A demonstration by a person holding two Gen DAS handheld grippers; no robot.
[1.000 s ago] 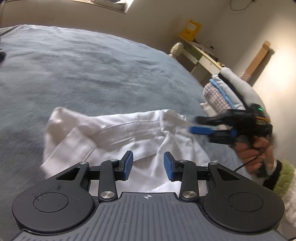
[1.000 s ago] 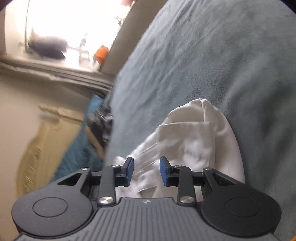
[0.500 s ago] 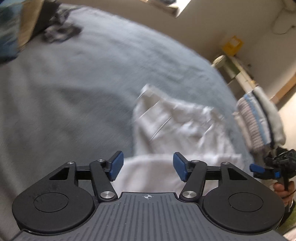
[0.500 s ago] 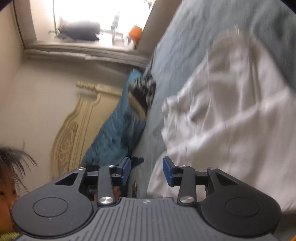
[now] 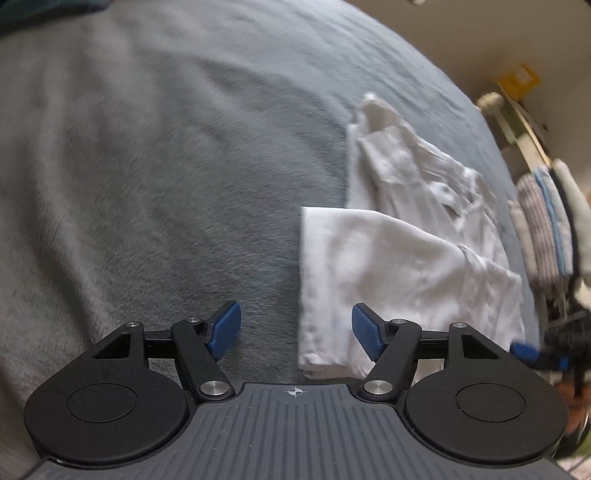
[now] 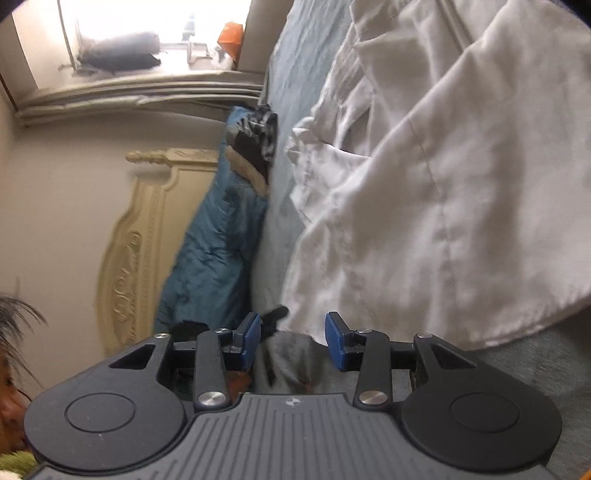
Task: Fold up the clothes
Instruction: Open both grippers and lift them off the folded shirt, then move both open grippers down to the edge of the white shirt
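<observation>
Here, a white shirt (image 5: 402, 258) is seen lying on a grey blanket (image 5: 155, 177) that covers the bed. The shirt is partly folded: one flat panel is laid over the lower part, and the crumpled upper part with the collar is stretched away from it.

The left gripper (image 5: 295, 334) is held over the near edge of the shirt. Its jaws are opening, and nothing is pinched between them; the corner of the folded panel is seen in the gap below, and the blue pads (image 5: 225, 328) are not pressed on it.

The right gripper (image 6: 291, 341) is held just beside the shirt (image 6: 443, 206), near its hem. Its jaws are spread apart by a moderate gap, and only the blanket (image 6: 509, 373) is seen between them. No cloth is gripped. In the left view the right gripper (image 5: 535, 354) is visible at the right border, blurred.

A pile of folded clothes (image 5: 546, 229) is placed beyond the shirt, close to the edge of the bed. In the right view, a blue quilt (image 6: 214, 240) is leaned against a cream headboard (image 6: 140, 251), and a bright window (image 6: 147, 33) is seen above.
</observation>
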